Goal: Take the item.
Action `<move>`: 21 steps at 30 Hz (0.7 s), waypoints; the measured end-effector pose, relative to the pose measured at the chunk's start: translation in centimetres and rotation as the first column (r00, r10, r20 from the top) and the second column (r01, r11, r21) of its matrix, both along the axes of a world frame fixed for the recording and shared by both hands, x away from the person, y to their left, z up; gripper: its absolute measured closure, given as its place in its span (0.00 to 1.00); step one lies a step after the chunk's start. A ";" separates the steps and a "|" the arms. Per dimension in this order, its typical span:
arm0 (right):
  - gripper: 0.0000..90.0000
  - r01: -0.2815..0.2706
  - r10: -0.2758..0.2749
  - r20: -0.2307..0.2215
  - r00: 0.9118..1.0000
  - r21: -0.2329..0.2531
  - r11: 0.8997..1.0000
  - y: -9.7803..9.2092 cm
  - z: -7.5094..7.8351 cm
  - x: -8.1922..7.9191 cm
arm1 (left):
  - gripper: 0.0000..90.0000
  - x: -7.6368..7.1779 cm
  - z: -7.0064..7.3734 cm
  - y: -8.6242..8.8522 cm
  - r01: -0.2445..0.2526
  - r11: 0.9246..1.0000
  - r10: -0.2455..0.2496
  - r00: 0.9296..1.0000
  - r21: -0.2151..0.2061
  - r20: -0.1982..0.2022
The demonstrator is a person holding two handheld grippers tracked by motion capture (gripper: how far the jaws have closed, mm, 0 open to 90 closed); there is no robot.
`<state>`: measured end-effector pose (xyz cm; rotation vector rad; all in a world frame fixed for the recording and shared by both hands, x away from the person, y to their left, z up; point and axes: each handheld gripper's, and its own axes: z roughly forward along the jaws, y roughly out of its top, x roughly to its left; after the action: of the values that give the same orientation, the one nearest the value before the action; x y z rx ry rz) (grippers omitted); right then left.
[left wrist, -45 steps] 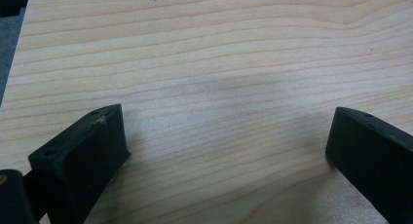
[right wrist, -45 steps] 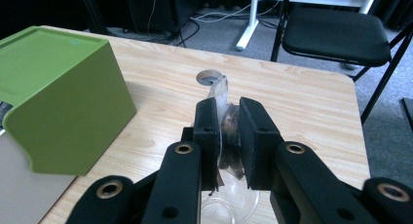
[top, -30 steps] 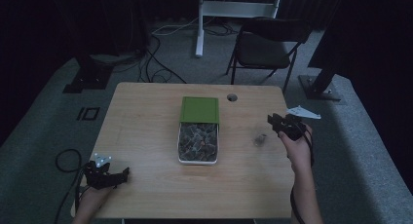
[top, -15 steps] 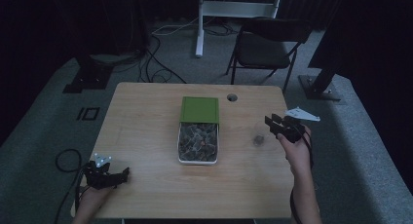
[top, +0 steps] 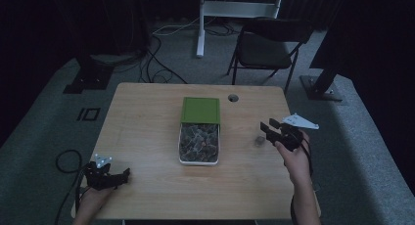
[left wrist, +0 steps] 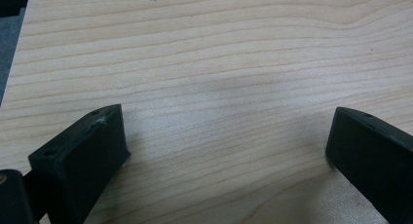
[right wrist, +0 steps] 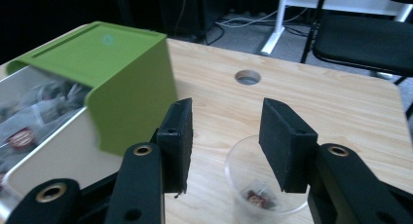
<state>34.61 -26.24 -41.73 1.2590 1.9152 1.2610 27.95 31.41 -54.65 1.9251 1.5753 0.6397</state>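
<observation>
Right gripper view | right hand-held gripper (right wrist: pixel 225 136) agape above cup (right wrist: pixel 265 185) | labels unreadable | left hand-held gripper (left wrist: pixel 224 151) agape

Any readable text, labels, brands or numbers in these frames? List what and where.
No text can be read in these frames.
Red round label on a clear packet in the white tray: print blurred, unreadable.
Faint round embossed mark on the green plastic lid: a circle, no letters made out.
Small red-marked item in the clear plastic cup between the right gripper jaws: too small to read.
</observation>
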 end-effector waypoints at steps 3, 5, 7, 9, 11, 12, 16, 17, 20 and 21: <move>0.61 -0.018 0.018 0.005 1.000 -0.001 1.000 0.4 -0.1 -0.5 | 0.02 0.0 0.0 0.0 0.000 1.000 0.000 1.000 0.000 0.000; 0.60 -0.033 0.033 0.008 0.999 0.001 0.999 0.7 -0.3 -0.8 | 0.02 0.0 0.0 0.0 0.000 1.000 0.000 1.000 0.000 0.000; 0.59 -0.041 0.041 0.009 0.999 0.001 0.999 0.9 -0.4 -1.2 | 0.02 0.0 0.0 0.0 0.000 1.000 0.000 1.000 0.000 0.000; 0.57 -0.058 0.058 0.009 0.998 0.005 0.998 1.2 -0.7 -1.6 | 0.02 0.0 0.0 0.0 0.000 1.000 0.000 1.000 0.000 0.000; 0.56 -0.065 0.065 0.009 0.998 0.003 0.998 1.5 -0.9 -2.0 | 0.02 0.0 0.0 0.0 0.000 1.000 0.000 1.000 0.000 0.000; 0.56 -0.071 0.071 0.007 0.997 -0.002 0.997 1.7 -1.1 -2.2 | 0.02 0.0 0.0 0.0 0.000 1.000 0.000 1.000 0.000 0.000; 0.56 -0.088 0.088 -0.009 0.996 0.005 0.996 2.0 -2.1 -2.8 | 0.02 0.0 0.0 0.0 0.000 1.000 0.000 1.000 0.000 0.000; 0.56 -0.092 0.092 -0.014 0.996 -0.002 0.996 2.1 -2.3 -2.9 | 0.02 0.0 0.0 0.0 0.000 1.000 0.000 1.000 0.000 0.000; 0.55 -0.105 0.105 -0.023 0.994 0.000 0.994 2.2 -3.0 -3.2 | 0.02 0.0 0.0 0.0 0.000 1.000 0.000 1.000 0.001 0.000; 0.55 -0.111 0.111 -0.029 0.993 -0.002 0.994 2.3 -3.3 -3.3 | 0.02 0.0 0.0 0.0 0.000 1.000 0.000 1.000 0.001 0.000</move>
<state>31.27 -23.93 -44.99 1.1890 2.0323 1.2998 27.95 31.42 -54.66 1.9256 1.5749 0.6405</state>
